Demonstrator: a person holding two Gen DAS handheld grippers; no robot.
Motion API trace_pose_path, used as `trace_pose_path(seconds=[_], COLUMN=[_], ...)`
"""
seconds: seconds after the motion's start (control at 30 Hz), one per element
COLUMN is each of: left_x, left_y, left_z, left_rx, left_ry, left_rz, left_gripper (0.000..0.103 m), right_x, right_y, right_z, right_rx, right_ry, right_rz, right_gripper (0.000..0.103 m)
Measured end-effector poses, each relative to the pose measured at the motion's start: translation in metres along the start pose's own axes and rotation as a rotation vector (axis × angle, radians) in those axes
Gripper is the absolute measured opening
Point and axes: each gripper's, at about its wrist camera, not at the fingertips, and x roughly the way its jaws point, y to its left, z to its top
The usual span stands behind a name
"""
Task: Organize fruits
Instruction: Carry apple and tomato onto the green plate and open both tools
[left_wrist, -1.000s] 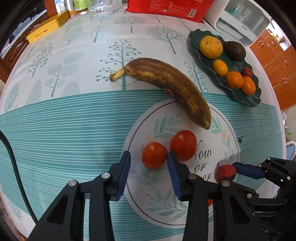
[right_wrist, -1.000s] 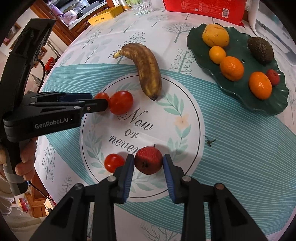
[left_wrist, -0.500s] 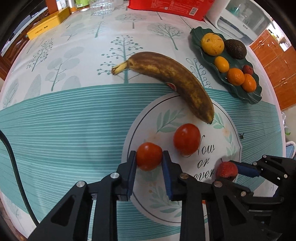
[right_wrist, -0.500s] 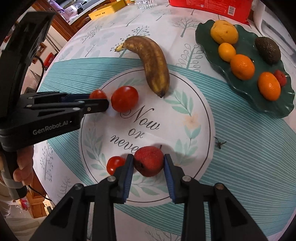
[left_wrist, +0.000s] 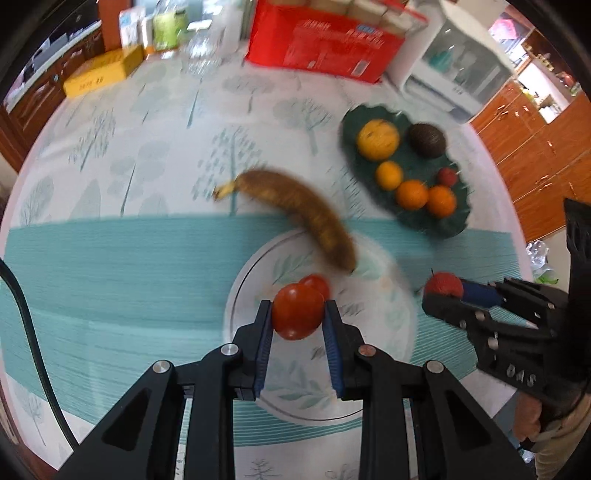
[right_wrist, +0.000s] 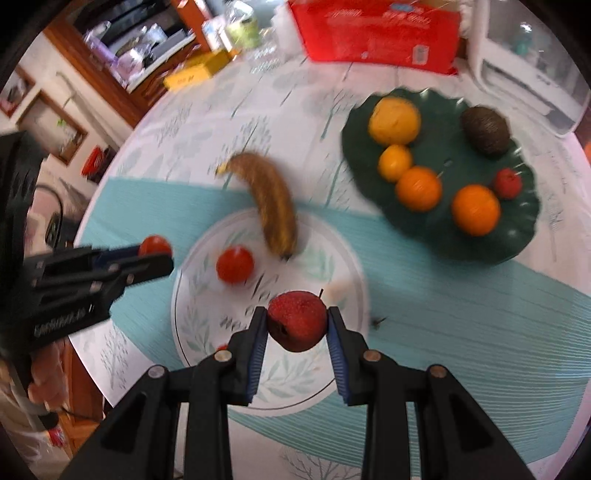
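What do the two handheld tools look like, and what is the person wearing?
Both tools, left and right, are matte black plastic with silver pivot screws and ribbed blue pads. White lettering marks the bodies. A black cable trails beside the left tool. A beige sleeve shows.

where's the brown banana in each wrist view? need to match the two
Left wrist: banana lies centre, a little above the middle, stem end to the left, tip reaching the round white print on the cloth.
Right wrist: banana lies left of centre, stem end at the top, tip pointing down onto the same print.
Shared landmark: the dark green plate of fruit, to the right of the banana in both views.
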Motion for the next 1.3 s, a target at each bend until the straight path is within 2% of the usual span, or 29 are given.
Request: trace_pose_path(seconds=[0.23,0.43,0.57,0.67,0.8,0.9,1.07,1.3], left_x=[-0.042,-0.065,-0.075,-0.073,-0.054,-0.024,0.033,0.1], left_y=[-0.05,-0.086,-0.11,-0.124,-0.134,-0.141,-0.145,-0.154], left_z=[0.049,0.093,0.124,0.144,0.163,0.171,0.169,0.163], left_rx=[0.075,0.108,0.122,0.121,0.1,0.077,0.049,0.055], left_ry=[-0.109,-0.175,-0.222,-0.244,-0.234,-0.196,-0.103,0.003], left_rz=[0.019,0.057,0.094,0.114,0.141,0.148,0.145,0.166], left_gripper=[0.025,0.025,0.025,0.025,0.025,0.025,0.025,0.025], right_x=[-0.059,-0.121,-0.147,-0.153,-0.135,-0.11,-0.054,-0.005], right_y=[-0.023,-0.037,-0.049,-0.061,-0.086,-0.103,-0.129,-0.149], right_z=[0.055,0.101,0.129,0.144,0.158,0.157,0.144,0.129], right_rx=[0.031,-0.011,-0.017,-0.012,0.004,0.015,0.015,-0.006], right_ry=[-0.109,-0.253,-0.328,-0.35,-0.322,-0.271,-0.16,-0.074], right_rz=[-0.046,-0.085,-0.106,-0.111,-0.129,-0.132,-0.142,-0.152], right_gripper=[0.032,0.032,0.032,0.032,0.032,0.032,0.032,0.032])
